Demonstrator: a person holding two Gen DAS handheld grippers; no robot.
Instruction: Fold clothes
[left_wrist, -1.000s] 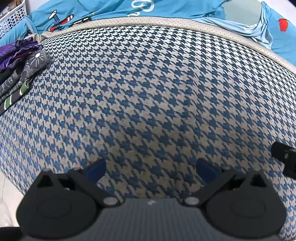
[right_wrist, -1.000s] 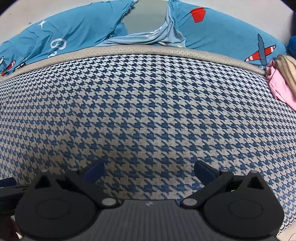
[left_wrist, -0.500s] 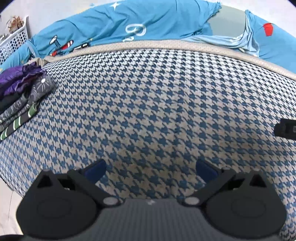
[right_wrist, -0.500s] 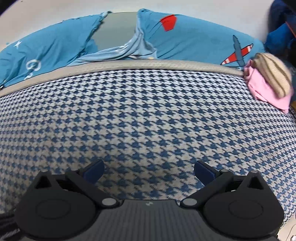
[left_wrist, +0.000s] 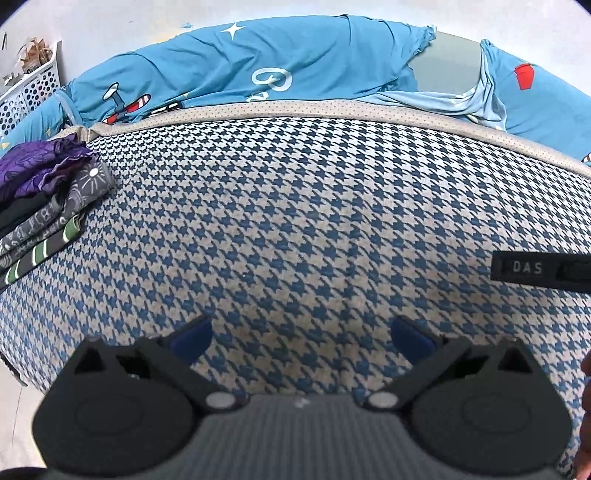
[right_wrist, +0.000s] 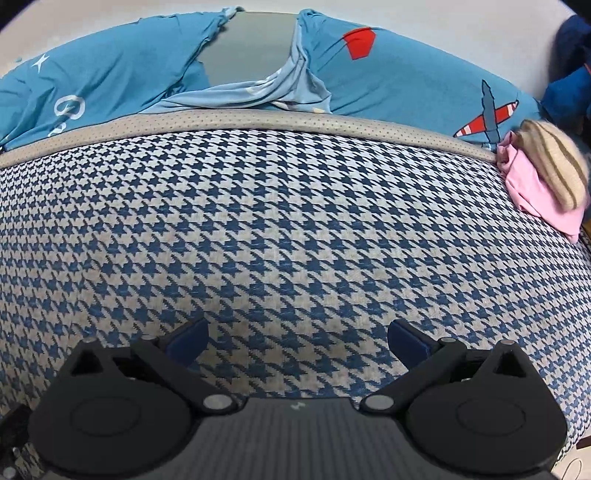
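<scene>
The houndstooth cushion surface (left_wrist: 295, 206) fills most of both views and lies bare under both pairs of jaws; no garment is spread on it. Beyond its piped far edge runs blue bedding with aeroplane prints (right_wrist: 406, 74), well ahead of both grippers.

The unfolded clothes (right_wrist: 543, 177), a pink piece with a beige striped knit on top, sit bunched at the cushion's far right corner, ahead and well to the right of the right gripper (right_wrist: 295, 341). No long axis can be read from the heap. At the opposite corner, ahead and far to the left of the left gripper (left_wrist: 299, 338), is a stack of folded clothes (left_wrist: 44, 206) in purple, grey and dark green stripes; it looks finished.

Judged from this layout, the next garment comes from the pink heap, and the right gripper is clearly the nearer one; the reach goes forward and rightward. The left would have to cross the whole cushion.

Both grippers hover empty, jaws spread wide apart, blue pads clear of the fabric. In the left view the tip of the right gripper shows level with and to the right of the jaws.
</scene>
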